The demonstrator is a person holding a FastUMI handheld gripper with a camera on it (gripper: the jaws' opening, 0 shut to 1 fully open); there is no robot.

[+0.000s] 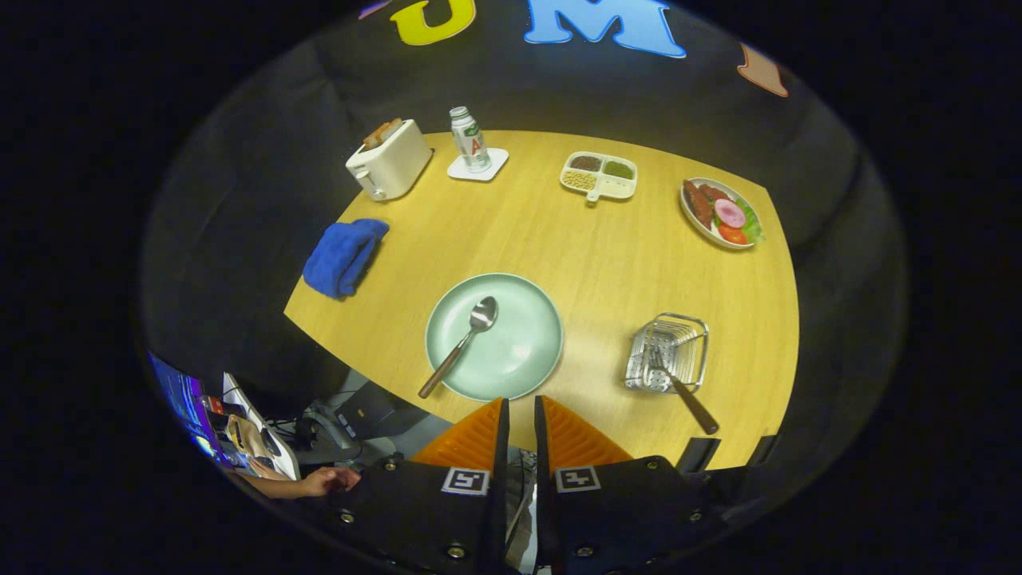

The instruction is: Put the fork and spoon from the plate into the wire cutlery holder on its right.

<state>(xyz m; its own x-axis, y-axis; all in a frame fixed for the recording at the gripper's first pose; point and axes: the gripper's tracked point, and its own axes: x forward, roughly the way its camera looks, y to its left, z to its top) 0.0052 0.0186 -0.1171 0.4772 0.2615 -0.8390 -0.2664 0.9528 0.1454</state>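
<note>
A pale green plate point(523, 351) lies on the wooden table just ahead of my fingers. A spoon point(463, 343) with a brown handle rests across it, bowl up on the plate and handle sticking out over the rim toward the table's near edge. To the plate's right stands the wire cutlery holder point(669, 351). A fork point(679, 387) lies in it, tines inside and brown handle poking out over its near side. My gripper point(520, 411) hovers high above the near table edge, its fingers nearly together with only a narrow gap and nothing between them.
A blue cloth point(345, 255) lies left of the plate. At the back stand a white toaster point(390, 160), a bottle on a coaster point(471, 142), a divided snack tray point(599, 176) and a plate of food point(721, 214). A person's hand point(323, 481) rests near a screen below the table's left side.
</note>
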